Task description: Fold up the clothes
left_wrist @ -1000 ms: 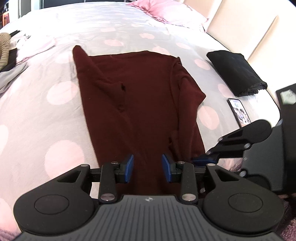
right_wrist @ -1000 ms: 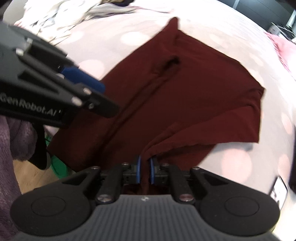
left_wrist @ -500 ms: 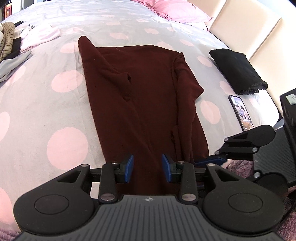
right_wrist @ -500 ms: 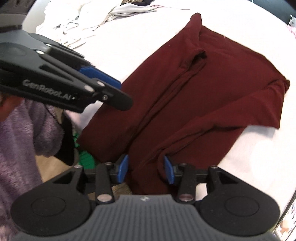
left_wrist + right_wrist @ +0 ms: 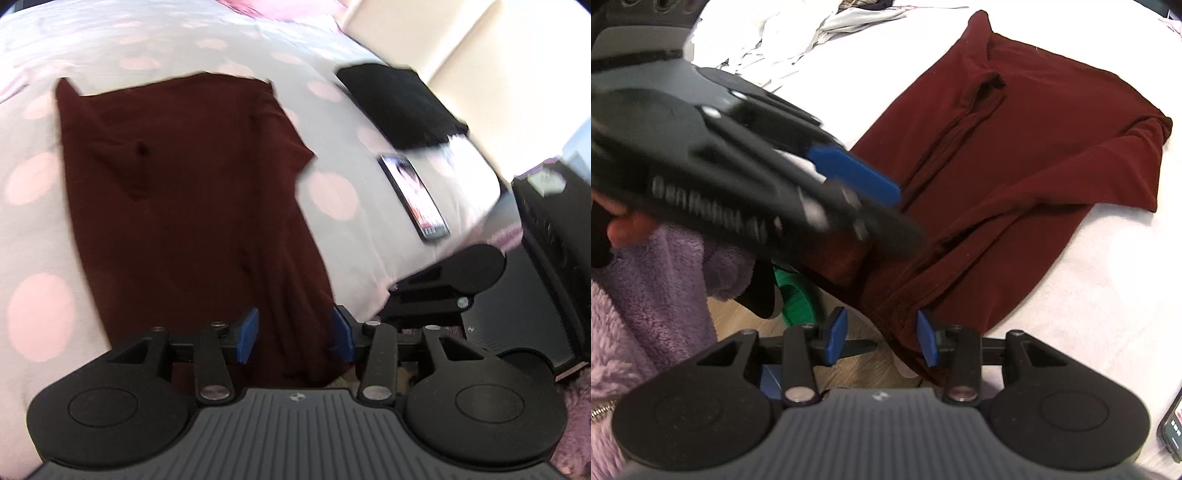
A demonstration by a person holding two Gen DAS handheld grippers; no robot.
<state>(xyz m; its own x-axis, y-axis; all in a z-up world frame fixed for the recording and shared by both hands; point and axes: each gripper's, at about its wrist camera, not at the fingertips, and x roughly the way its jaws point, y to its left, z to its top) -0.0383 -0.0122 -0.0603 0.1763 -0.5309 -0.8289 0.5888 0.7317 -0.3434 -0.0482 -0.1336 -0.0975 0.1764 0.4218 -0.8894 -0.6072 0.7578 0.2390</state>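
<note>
A dark red long-sleeved garment [image 5: 192, 192] lies flat on the polka-dot bed, sleeves folded inward, its near end hanging over the bed's edge. It also shows in the right wrist view [image 5: 1034, 162]. My left gripper [image 5: 293, 334] is open, its blue pads either side of the garment's near hem on the right part. My right gripper [image 5: 881, 336] is open, with the hanging hem between its pads. The left gripper crosses the right wrist view [image 5: 757, 177] just above the cloth.
A folded black garment [image 5: 399, 107] and a phone [image 5: 413, 195] lie on the bed's right side. A pile of pale clothes [image 5: 783, 40] sits at the far left. A black box [image 5: 554, 240] stands beside the bed. Wooden floor [image 5: 738, 317] below.
My right gripper let go of the garment's hem and opened. My left gripper, open throughout, has shifted right along the hem. The current views are blurred by motion.
</note>
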